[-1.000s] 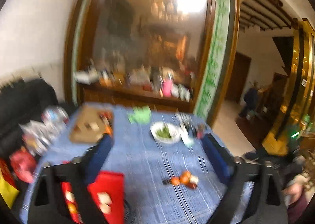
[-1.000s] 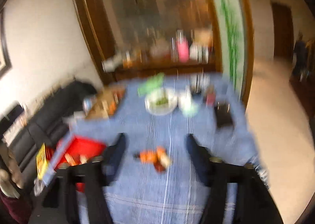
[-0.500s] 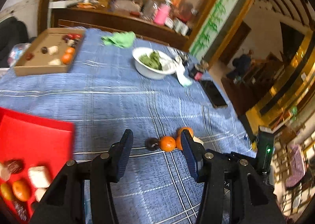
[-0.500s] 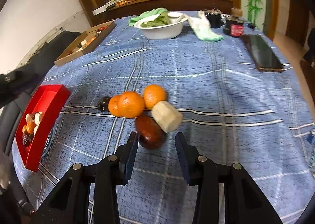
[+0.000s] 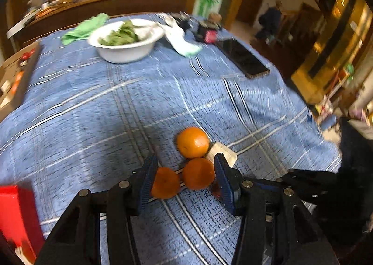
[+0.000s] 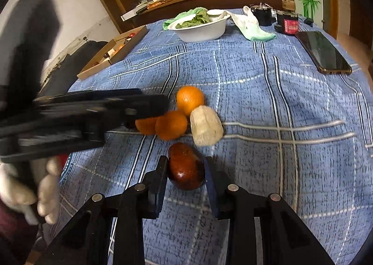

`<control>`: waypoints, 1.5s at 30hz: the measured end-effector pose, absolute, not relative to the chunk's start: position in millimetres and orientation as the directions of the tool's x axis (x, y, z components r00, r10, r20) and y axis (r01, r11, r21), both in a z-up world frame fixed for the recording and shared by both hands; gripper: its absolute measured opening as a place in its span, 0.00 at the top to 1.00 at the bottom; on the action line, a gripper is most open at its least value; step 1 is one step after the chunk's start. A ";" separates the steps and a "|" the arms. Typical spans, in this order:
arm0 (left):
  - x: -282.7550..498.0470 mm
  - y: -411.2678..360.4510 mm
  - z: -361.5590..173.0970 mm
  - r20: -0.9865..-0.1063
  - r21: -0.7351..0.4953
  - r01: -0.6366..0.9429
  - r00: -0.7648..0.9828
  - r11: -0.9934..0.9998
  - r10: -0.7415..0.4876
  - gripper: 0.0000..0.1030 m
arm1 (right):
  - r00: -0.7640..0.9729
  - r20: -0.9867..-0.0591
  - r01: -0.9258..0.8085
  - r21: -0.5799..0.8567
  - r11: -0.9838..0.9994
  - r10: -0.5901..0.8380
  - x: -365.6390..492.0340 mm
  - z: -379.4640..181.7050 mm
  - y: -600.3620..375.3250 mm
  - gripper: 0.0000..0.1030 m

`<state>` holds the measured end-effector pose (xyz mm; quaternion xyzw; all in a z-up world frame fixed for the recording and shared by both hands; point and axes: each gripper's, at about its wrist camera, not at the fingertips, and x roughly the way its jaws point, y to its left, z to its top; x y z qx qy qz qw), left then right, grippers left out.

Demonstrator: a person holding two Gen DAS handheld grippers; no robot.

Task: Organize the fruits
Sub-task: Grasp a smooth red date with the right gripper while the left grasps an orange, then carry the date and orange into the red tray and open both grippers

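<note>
A small pile of fruit lies on the blue checked tablecloth [image 5: 116,106]. My left gripper [image 5: 184,177] is open, its jaws standing around two oranges, one at the left [image 5: 165,183] and one at the right [image 5: 198,173]. A third orange [image 5: 193,142] and a pale peeled piece [image 5: 221,151] lie just beyond. My right gripper [image 6: 185,168] is open with its jaws close on either side of a dark red-brown fruit [image 6: 185,169], touching or nearly so. The oranges [image 6: 171,125] and the pale piece [image 6: 205,128] lie beyond it. The left gripper's body [image 6: 93,111] crosses that view.
A white bowl of greens [image 5: 126,40], a green cloth [image 5: 86,28], a white cloth [image 5: 180,41] and a phone [image 5: 242,58] sit farther back. A cardboard tray of fruit [image 6: 114,51] is at the far left. A red tray corner [image 5: 14,213] is at my near left.
Both grippers have dropped down and forward onto the fruit pile. The left jaws now straddle two oranges. The right jaws now flank the dark fruit.
</note>
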<state>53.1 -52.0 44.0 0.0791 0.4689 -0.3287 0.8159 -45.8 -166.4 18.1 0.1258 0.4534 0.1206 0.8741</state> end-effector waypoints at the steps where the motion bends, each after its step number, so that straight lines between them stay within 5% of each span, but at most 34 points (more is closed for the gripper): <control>1: 50.7 -56.8 41.0 -0.820 -0.156 0.628 0.347 0.762 -0.455 0.53 | 0.559 -0.762 -0.093 0.334 0.938 0.327 -49.3 17.8 -168.6 0.68; 11: 26.1 -85.7 37.6 -0.835 -0.042 0.783 0.314 0.620 -0.452 0.54 | 0.571 -0.751 -0.029 0.384 0.923 0.331 -63.9 14.9 -194.5 0.68; 14: 20.0 -90.8 33.3 -0.847 0.011 0.799 0.327 0.601 -0.419 0.72 | 0.578 -0.749 -0.025 0.379 0.925 0.322 -66.2 15.4 -192.9 0.68; 22: 15.9 -105.0 28.2 -0.875 0.110 0.836 0.338 0.537 -0.346 0.66 | 0.584 -0.753 -0.026 0.355 0.934 0.303 -65.7 15.2 -189.8 0.67; 27: 14.3 -106.8 24.7 -0.866 0.144 0.810 0.381 0.568 -0.323 0.72 | 0.589 -0.749 -0.024 0.360 0.933 0.304 -64.7 14.6 -193.6 0.68; 34: 2.2 -53.4 54.1 -0.803 0.002 0.710 0.420 0.704 -0.422 0.72 | 0.598 -0.753 -0.022 0.325 0.946 0.273 -66.2 15.0 -190.0 0.68; 45: 15.4 150.3 87.0 -0.696 -0.326 0.352 0.539 0.878 -0.474 0.72 | 0.631 -0.725 -0.121 0.262 0.957 0.278 -74.1 62.2 -128.2 0.68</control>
